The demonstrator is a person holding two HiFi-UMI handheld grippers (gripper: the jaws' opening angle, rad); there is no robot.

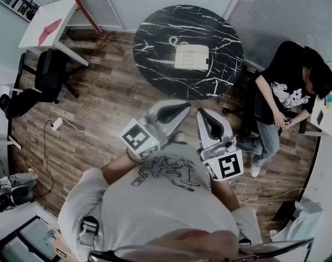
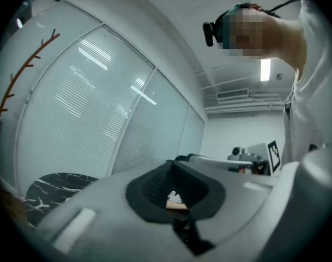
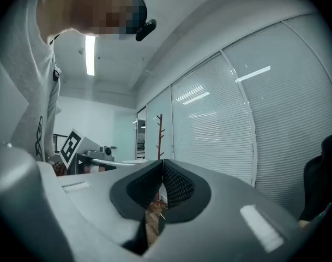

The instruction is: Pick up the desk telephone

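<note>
A white desk telephone (image 1: pixel 192 57) with a coiled cord sits on a round black marble table (image 1: pixel 155 64) in the head view, well ahead of both grippers. My left gripper (image 1: pixel 179 111) is held level near my chest, jaws shut with nothing between them. My right gripper (image 1: pixel 205 117) hangs beside it, also shut and empty. In the left gripper view the closed jaws (image 2: pixel 174 192) fill the lower frame, with an edge of the marble table (image 2: pixel 51 187) at lower left. The right gripper view shows its closed jaws (image 3: pixel 162 187) before glass partitions.
A seated person in a black shirt (image 1: pixel 288 86) is right of the table. A black office chair (image 1: pixel 48 75) and a white desk (image 1: pixel 46 26) stand at left. Cables (image 1: pixel 73 127) trail over the wooden floor. A coat stand (image 3: pixel 160 135) rises by the blinds.
</note>
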